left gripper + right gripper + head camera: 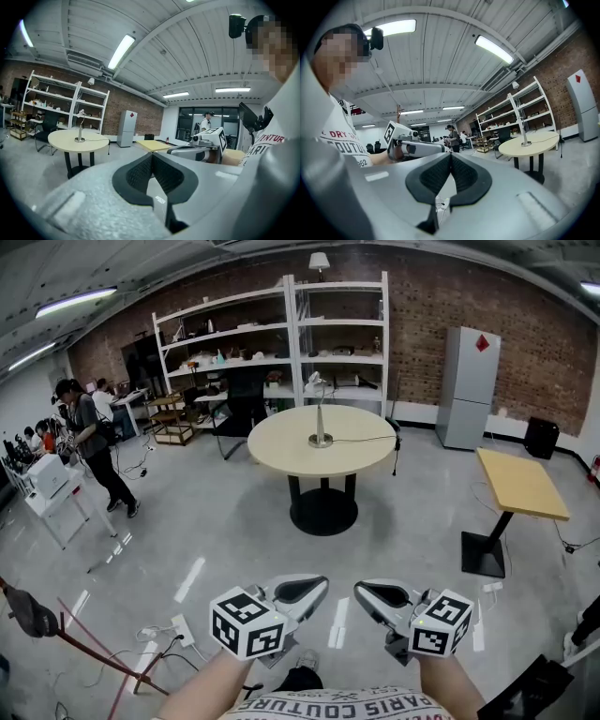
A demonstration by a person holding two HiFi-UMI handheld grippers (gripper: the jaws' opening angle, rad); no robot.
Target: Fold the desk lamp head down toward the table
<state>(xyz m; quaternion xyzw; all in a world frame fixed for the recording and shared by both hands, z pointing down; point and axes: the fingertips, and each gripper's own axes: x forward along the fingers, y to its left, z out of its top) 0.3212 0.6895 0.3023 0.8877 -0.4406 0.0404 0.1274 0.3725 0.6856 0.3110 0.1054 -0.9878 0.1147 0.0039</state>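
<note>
You are keeping the left gripper (pixel 302 591) and the right gripper (pixel 378 595) clenched on nothing, both pointing toward the slim silver desk lamp (pixel 321 413). It is standing upright on the round beige desk (pixel 281 451), straight ahead and well apart across the floor, with neither hand clearly nearer.

Grey fridge (pixel 467 385), seemingly cluttered shelves (pixel 292 343)

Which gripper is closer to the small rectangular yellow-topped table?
Right. The right gripper is held at the person's body, on the side of the small rectangular yellow-topped table; the left gripper is beside it, farther over. Floor separates both from it.
</note>
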